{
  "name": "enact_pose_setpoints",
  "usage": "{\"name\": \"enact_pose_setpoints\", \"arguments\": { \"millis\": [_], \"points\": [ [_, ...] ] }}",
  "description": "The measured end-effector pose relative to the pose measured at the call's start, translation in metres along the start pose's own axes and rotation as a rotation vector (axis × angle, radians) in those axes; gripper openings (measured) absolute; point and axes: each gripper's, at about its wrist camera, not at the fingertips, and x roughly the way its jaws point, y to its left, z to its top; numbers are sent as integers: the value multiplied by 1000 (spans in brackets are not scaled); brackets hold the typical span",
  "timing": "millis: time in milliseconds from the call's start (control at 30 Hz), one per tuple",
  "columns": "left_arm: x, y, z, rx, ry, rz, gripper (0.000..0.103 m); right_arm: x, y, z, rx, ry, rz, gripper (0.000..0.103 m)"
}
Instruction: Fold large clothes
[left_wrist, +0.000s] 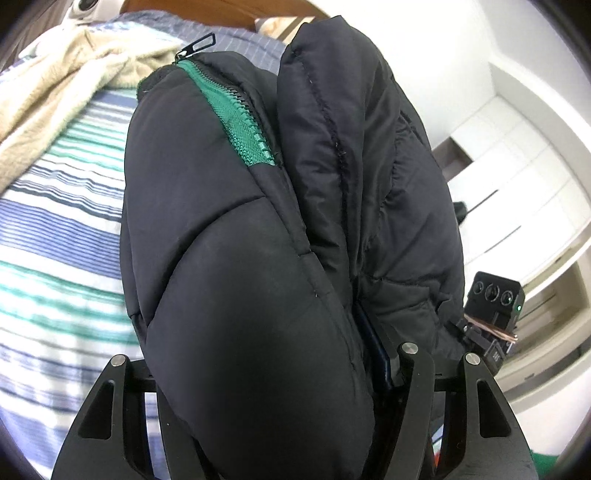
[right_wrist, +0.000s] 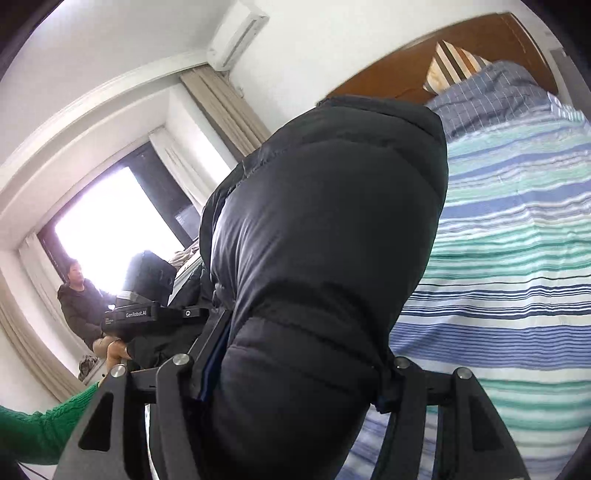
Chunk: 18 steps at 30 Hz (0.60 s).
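Left wrist view only: green zipper (left_wrist: 243, 118) with black pull, beige fleece blanket (left_wrist: 55, 96), white wardrobe. Right wrist view only: window, wall air conditioner (right_wrist: 238, 35), seated person, green sleeve (right_wrist: 40, 432). Black quilted puffer jacket (left_wrist: 236, 266) bunched thick, lifted above the blue-green striped bed sheet (right_wrist: 517, 258), long axis running away from both cameras toward the wooden headboard. Left gripper (left_wrist: 266, 373) and right gripper (right_wrist: 295, 373) fingers half-spread, both clamped on jacket padding.
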Motion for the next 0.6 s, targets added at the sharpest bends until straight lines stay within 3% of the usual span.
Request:
{"name": "enact_pose_setpoints", "arguments": {
  "millis": [100,133,167,233,400,600],
  "points": [
    [47,30,-8,-65,71,35,68,25,-48,-4,92,75,-7,61],
    [64,42,-14,-96,111,55,74,34,-63,-11,129,114,-23,61],
    [79,58,-22,-145,130,47,90,44,-79,-20,165,160,-53,61],
    [88,74,-28,-221,121,-40,97,49,-111,-39,280,167,-27,66],
    [81,63,-18,-176,121,-5,99,48,-114,-41,307,152,-12,73],
    [36,44,-23,-72,95,100,99,21,-105,-44,350,160,-82,80]
  ]
}}
